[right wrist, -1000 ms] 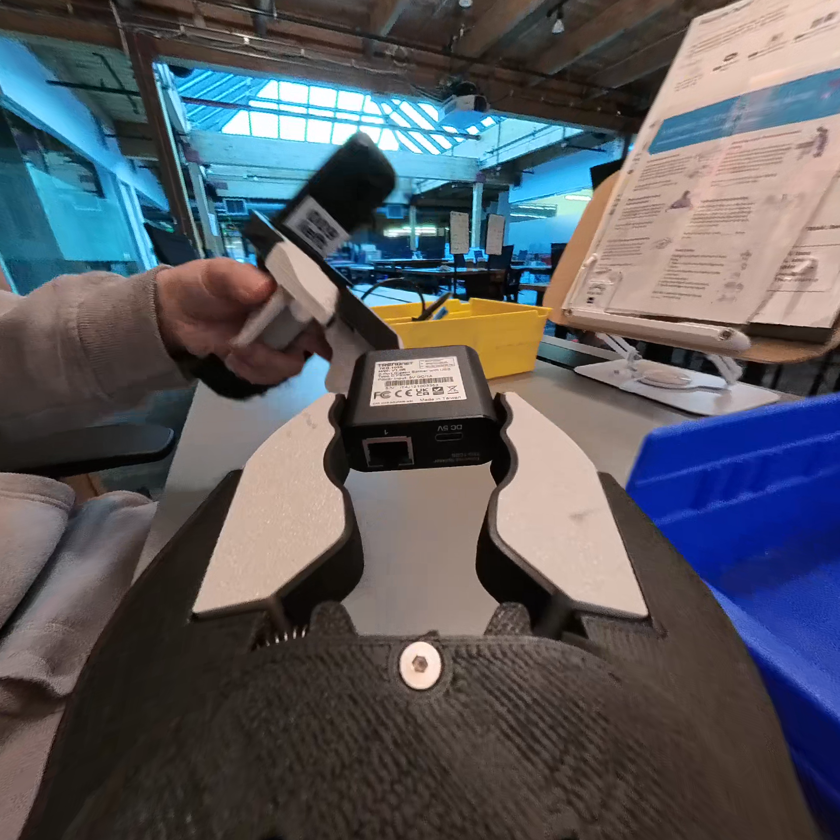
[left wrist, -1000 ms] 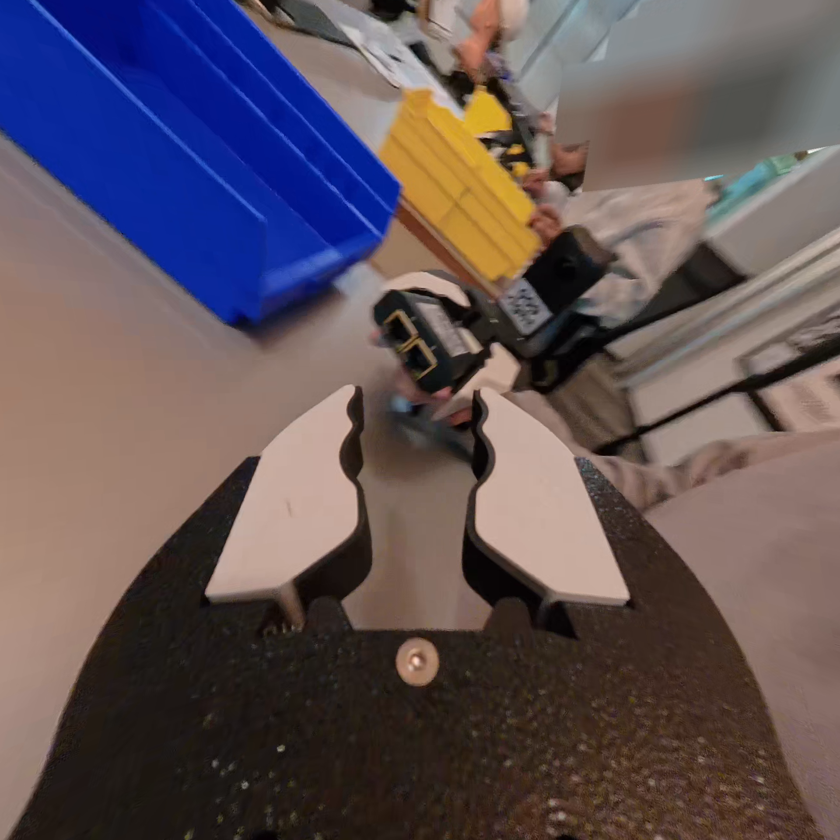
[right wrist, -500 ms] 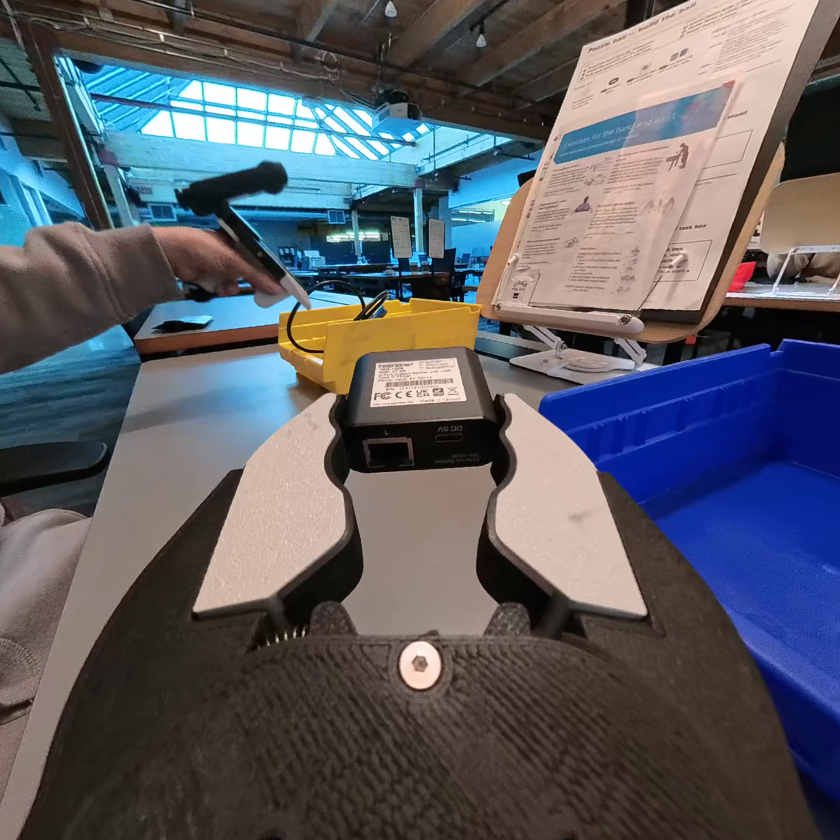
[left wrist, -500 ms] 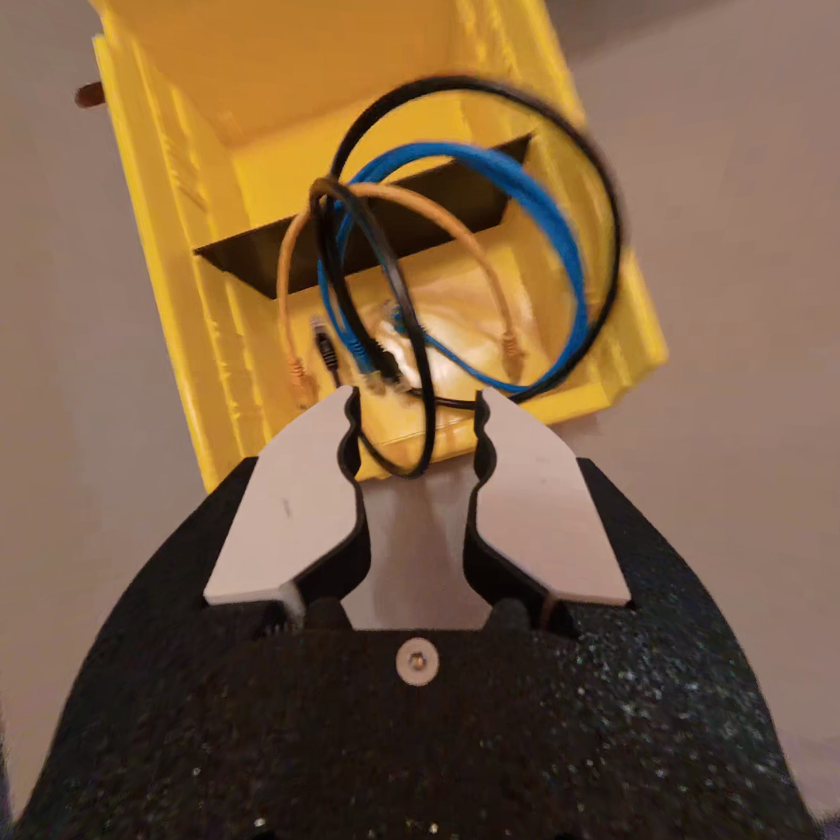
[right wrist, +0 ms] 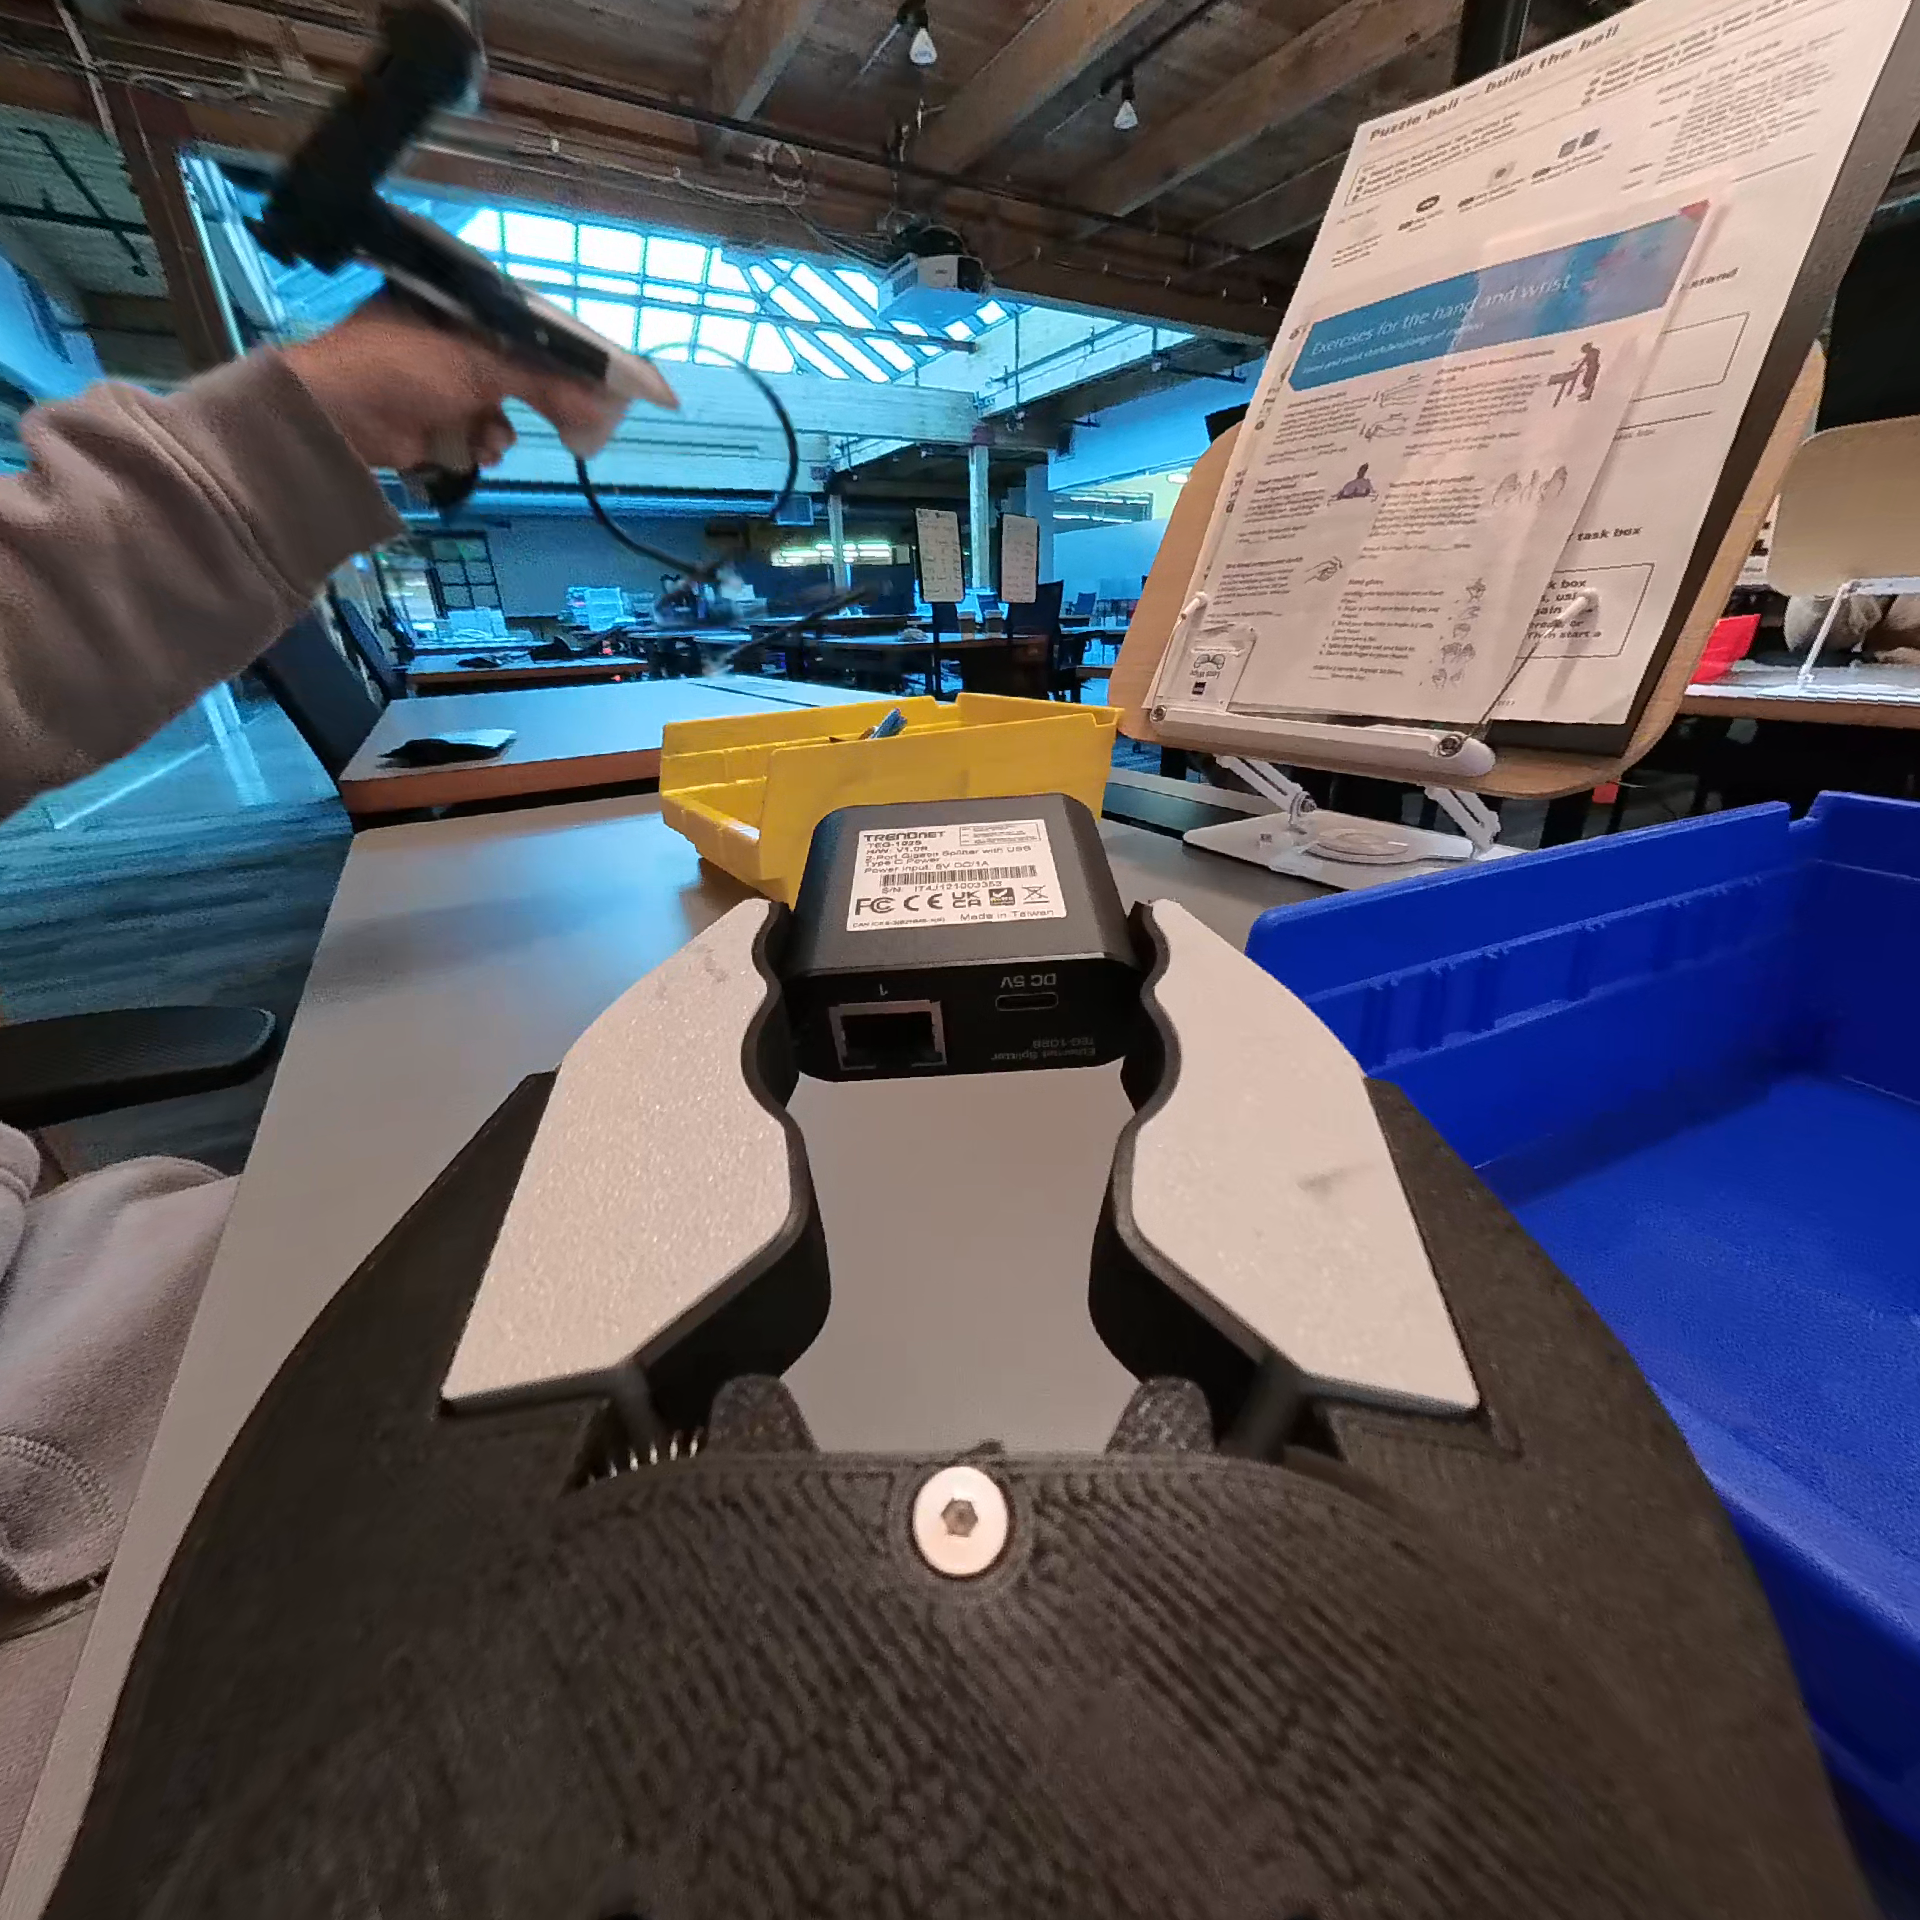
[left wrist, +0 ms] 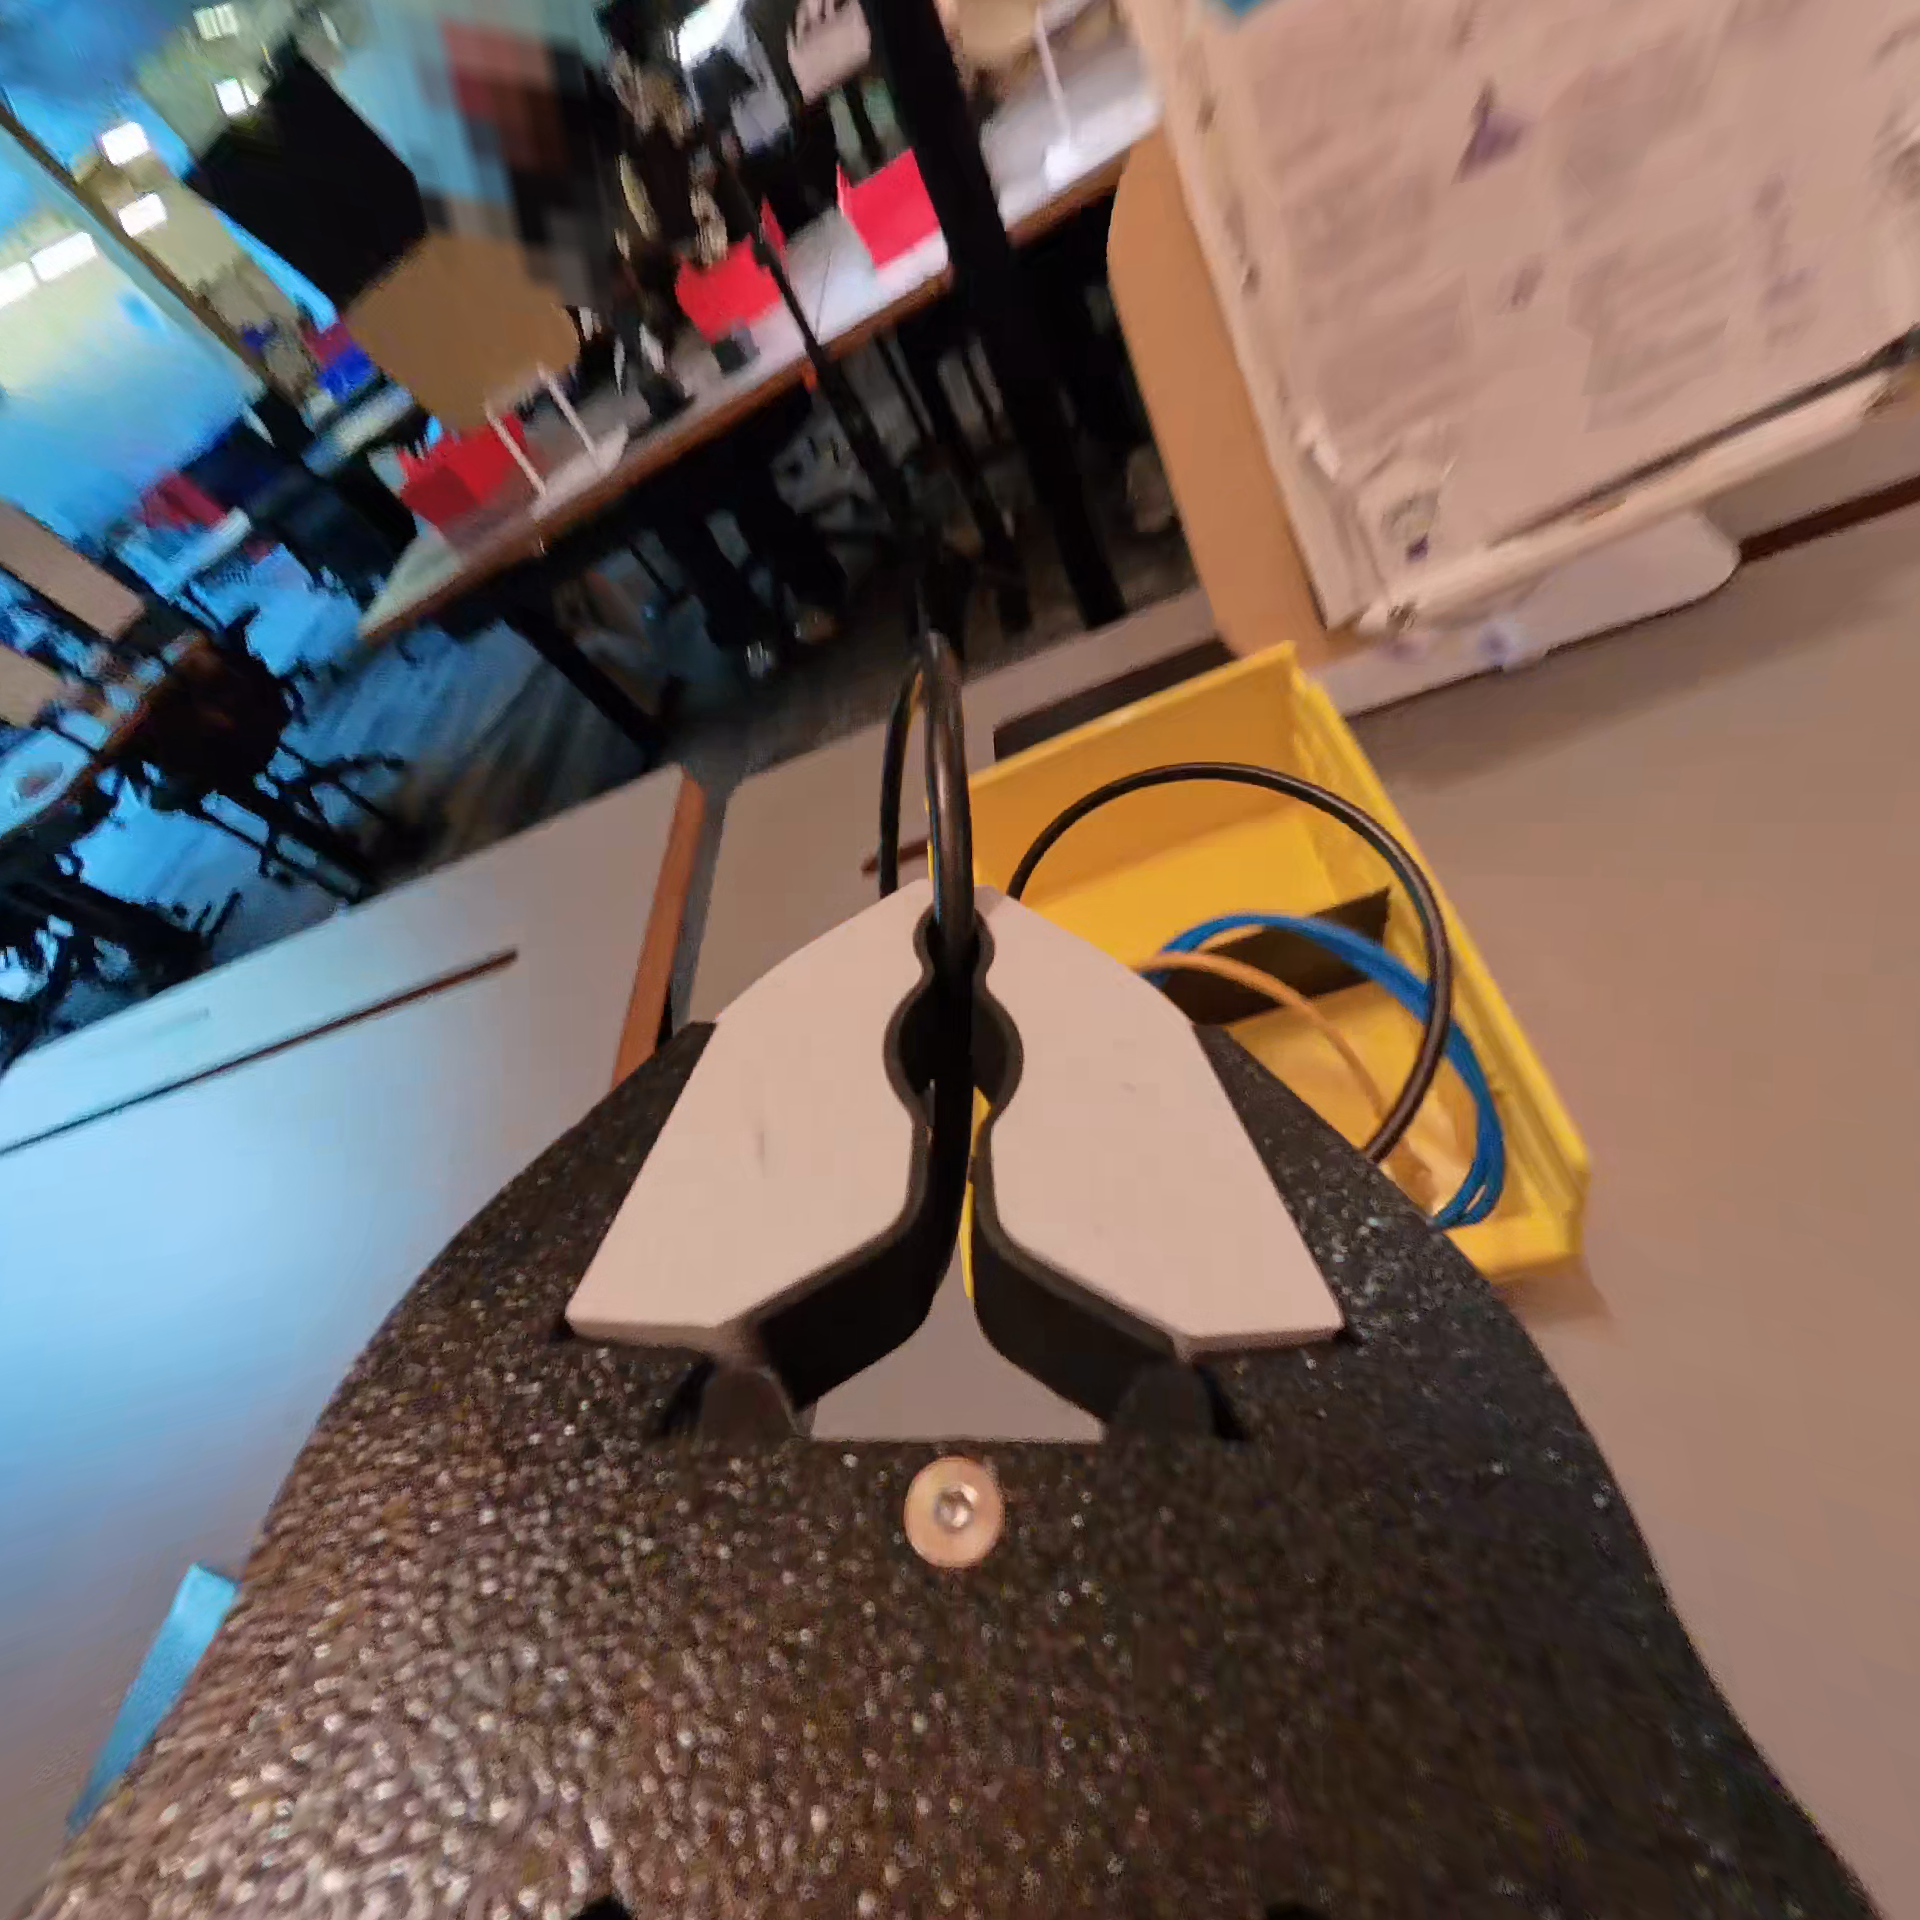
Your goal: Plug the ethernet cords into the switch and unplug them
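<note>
My left gripper point(left wrist: 951, 920) is shut on a black ethernet cord point(left wrist: 948, 790), which runs up between its fingers and loops above them. In the right wrist view that gripper point(right wrist: 634, 390) is raised at the upper left with the cord point(right wrist: 769, 436) hanging from it in a loop. My right gripper point(right wrist: 956, 925) is shut on the small black switch point(right wrist: 951, 925), held above the table with a port facing the camera. A blue cord point(left wrist: 1423, 1018), an orange cord point(left wrist: 1309, 1018) and another black cord point(left wrist: 1351, 821) lie in the yellow bin point(left wrist: 1299, 727).
The yellow bin point(right wrist: 883, 769) stands on the grey table point(right wrist: 468, 956) beyond the switch. A large blue bin point(right wrist: 1662, 1091) is at the right. A document stand with papers point(right wrist: 1507, 416) is behind it. A person's sleeve point(right wrist: 156, 551) is at the left.
My left gripper has closed on the black cord and lifted it up out of the yellow bin. My right gripper keeps the switch, now slightly turned.
</note>
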### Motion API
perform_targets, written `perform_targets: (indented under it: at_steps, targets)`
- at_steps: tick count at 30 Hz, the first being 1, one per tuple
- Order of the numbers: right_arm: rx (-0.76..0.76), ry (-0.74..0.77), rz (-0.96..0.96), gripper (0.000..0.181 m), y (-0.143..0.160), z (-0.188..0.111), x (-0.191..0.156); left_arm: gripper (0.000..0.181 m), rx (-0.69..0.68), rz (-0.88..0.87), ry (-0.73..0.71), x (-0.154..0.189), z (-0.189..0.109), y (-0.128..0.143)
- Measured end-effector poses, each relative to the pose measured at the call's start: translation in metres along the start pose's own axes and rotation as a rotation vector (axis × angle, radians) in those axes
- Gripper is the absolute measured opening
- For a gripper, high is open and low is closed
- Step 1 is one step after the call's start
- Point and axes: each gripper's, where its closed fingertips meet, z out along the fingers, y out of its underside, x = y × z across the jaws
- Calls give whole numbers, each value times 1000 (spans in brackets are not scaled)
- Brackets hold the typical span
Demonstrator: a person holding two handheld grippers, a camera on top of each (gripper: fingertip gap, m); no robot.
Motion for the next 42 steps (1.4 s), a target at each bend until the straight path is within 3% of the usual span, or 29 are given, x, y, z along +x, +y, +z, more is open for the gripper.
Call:
perform_targets:
  at_steps: [1, 4, 8, 12, 15, 19, 23, 27, 30, 34, 37, 42]
  targets:
    - [2, 2, 1, 62, 0, 0, 0, 0, 37, 7, 13, 0, -11, -15]
    - [18, 4, 12, 62, -2, -2, 2, 0, 164, 36, 191, 31, -44, -53]
    - [56, 22, 40, 62, -7, -6, 7, 0, 274, 283, 491, 111, -74, -65]
    - [66, 62, 39, 62, -9, -13, 15, 0, 424, 568, 801, 221, -85, -25]
    - [89, 68, 57, 62, -11, -16, 17, 0, 620, 666, 906, 288, -88, 15]
    - [78, 61, 46, 62, -10, -15, 15, 0, 599, 736, 1001, 339, -79, 72]
    - [62, 51, 38, 62, -8, -13, 13, 0, 541, 805, 1065, 354, -77, 102]
    - [66, 49, 44, 62, -9, -13, 14, 0, 443, 986, 1016, 348, -62, 128]
    - [60, 43, 39, 62, -8, -12, 12, 5, 364, 971, 987, 337, -42, 139]
    - [52, 38, 35, 62, -7, -11, 11, 27, 221, 757, 1021, 323, -23, 143]
    - [53, 37, 33, 62, -7, -12, 11, 39, 148, 607, 1113, 312, -30, 142]
    - [45, 25, 38, 62, -6, -11, 10, 34, 167, 277, 1165, 310, -52, 97]
